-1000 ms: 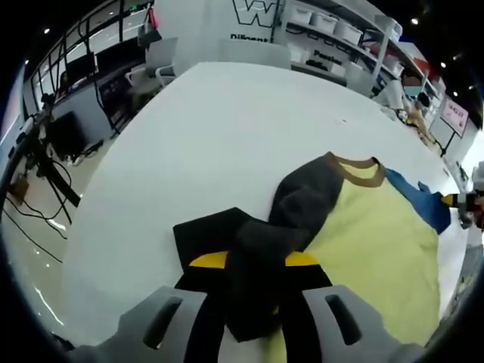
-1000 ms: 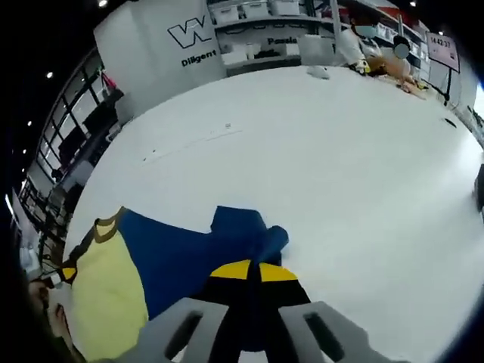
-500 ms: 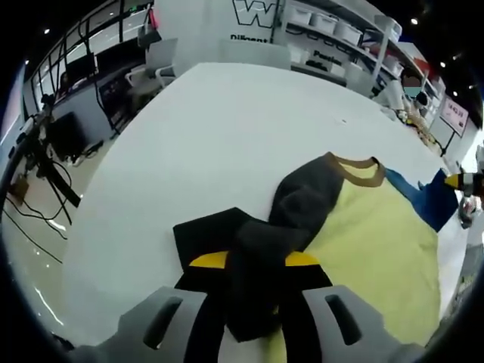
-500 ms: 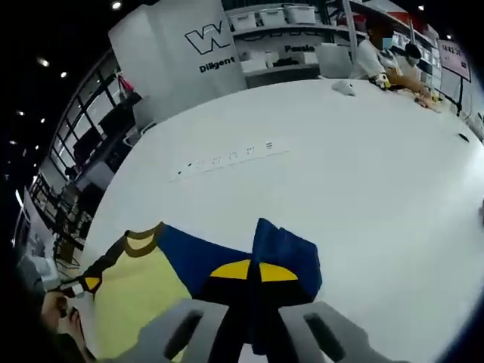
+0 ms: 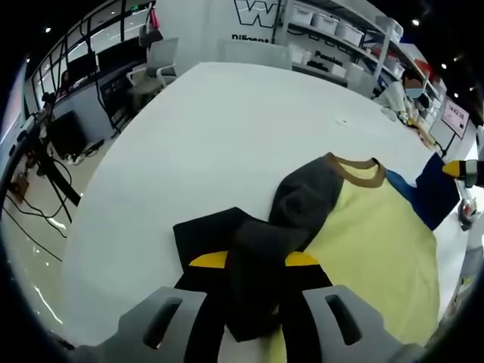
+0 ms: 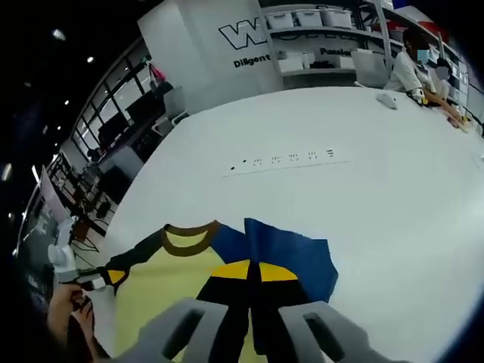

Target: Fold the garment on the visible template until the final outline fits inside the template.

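A shirt with a yellow body [image 5: 378,242], brown collar [image 5: 361,171], dark grey sleeve [image 5: 302,203] and blue sleeve [image 5: 431,193] lies on the white table [image 5: 219,128]. My left gripper [image 5: 255,261] is shut on the end of the grey sleeve, beside a flat black piece [image 5: 200,234]. In the right gripper view, my right gripper [image 6: 248,271] is shut on the blue sleeve [image 6: 291,249], holding it over the yellow body [image 6: 162,283] near the collar [image 6: 189,236]. The right gripper [image 5: 456,169] also shows at the right edge of the left gripper view, the left gripper [image 6: 94,281] at the far left of the right one.
The table edge [image 5: 91,219] drops to the floor with cables and stands [image 5: 41,162] on the left. A row of small marks [image 6: 291,159] lies on the table beyond the shirt. Seated people [image 6: 414,66] and shelves [image 6: 318,38] are at the far end.
My right gripper has lifted the blue sleeve off the table and carried it inward over the yellow body, toward the collar. The left gripper has stayed put on the grey sleeve.
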The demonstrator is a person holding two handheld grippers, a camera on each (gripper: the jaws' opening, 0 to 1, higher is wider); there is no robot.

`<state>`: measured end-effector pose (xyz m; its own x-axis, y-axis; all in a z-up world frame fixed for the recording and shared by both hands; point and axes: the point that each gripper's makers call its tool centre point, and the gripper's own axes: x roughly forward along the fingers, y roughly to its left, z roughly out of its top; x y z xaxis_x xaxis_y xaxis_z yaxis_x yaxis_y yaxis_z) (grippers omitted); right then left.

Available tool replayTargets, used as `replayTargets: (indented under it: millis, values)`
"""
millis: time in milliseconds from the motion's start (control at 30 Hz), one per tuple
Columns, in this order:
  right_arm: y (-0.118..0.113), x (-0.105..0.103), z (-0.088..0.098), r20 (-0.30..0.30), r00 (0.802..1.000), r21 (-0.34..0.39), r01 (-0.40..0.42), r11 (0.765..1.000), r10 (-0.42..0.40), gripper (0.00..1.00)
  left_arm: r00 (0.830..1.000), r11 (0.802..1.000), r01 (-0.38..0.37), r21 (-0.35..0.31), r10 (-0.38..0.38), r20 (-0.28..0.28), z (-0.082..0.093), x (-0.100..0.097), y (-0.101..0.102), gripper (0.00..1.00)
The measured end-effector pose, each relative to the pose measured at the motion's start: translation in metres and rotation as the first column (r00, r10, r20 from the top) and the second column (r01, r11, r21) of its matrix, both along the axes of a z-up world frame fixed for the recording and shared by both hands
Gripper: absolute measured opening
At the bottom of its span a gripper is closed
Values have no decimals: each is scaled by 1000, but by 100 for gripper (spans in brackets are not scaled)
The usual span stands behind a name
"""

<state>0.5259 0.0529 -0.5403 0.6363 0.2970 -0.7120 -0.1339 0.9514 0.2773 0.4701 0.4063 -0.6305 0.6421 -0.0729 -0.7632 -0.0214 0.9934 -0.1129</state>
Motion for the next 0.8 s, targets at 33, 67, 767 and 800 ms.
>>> replayTargets:
  millis: [33, 67, 767, 800]
  values:
    - [4, 0, 0, 1, 1000, 2, -9, 1000, 9, 0, 1000, 1000, 2, 1, -2, 1, 0, 0, 0, 27]
    - [7, 0, 1, 2, 1000, 3, -15, 1000, 15, 0, 1000, 1000, 2, 1, -2, 1, 0, 0, 0, 27]
    - [110, -24, -56, -58, 985, -38, -168, 985, 165, 0, 1000, 1000, 3, 6, -3, 1, -1, 1, 0, 27]
    - [113, -25, -59, -59, 984, -44, -170, 984, 167, 0, 1000, 1000, 3, 6, -3, 1, -1, 1, 0, 27]
